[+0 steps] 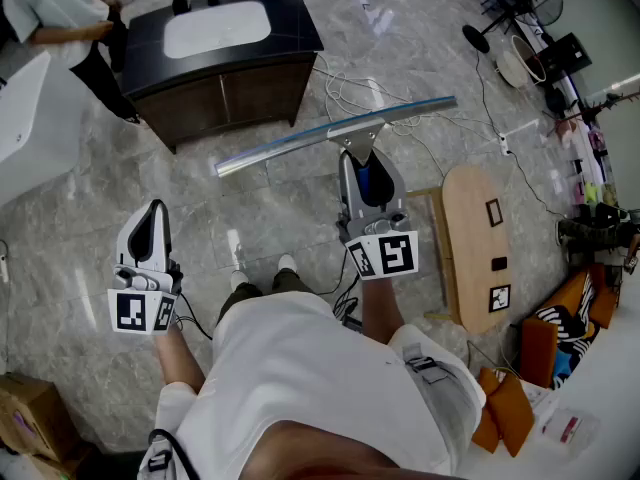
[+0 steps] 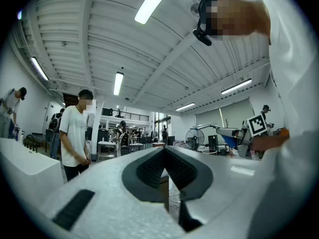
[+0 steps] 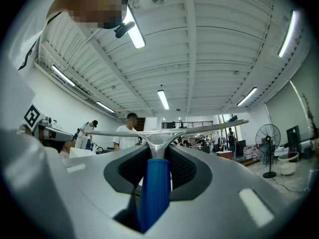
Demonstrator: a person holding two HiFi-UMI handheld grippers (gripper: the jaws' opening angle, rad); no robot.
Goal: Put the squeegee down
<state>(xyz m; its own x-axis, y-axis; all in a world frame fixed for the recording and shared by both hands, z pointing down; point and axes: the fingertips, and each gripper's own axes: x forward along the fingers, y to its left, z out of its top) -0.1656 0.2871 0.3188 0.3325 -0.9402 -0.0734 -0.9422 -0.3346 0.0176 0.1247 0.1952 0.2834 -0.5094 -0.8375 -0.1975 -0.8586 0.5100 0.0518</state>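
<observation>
1. Head view: the squeegee is held in the air above the floor, clear of every surface, ahead of the person's right side.
2. Blade: a long, thin, straight bar of bright metal with a bluish edge. It lies crosswise and tilted, with its right end higher in the picture. A Y-shaped metal neck joins its middle to a round blue handle with a smooth matt surface.
3. Right gripper: a grey moulded shell, smooth and faintly speckled, with a marker cube at the rear. Its fingers carry dark ribbed pads.
4. Right gripper view: the fingers are clenched on the blue handle, one pad on each side. The handle runs lengthwise between them, and the neck and blade stand out just beyond the tips.
5. Left gripper: the same grey shell and cube, held at the person's left, well apart from the squeegee.
6. Left gripper view: the ribbed fingers are clenched together at the tips, with nothing between them.
7. Floor: polished grey tiles with a marble pattern.
8. Surroundings: a dark-topped cabinet with a white oval basin stands beyond the blade's left end. An oval wooden desk stands to the right of the right gripper. The squeegee touches neither.
</observation>
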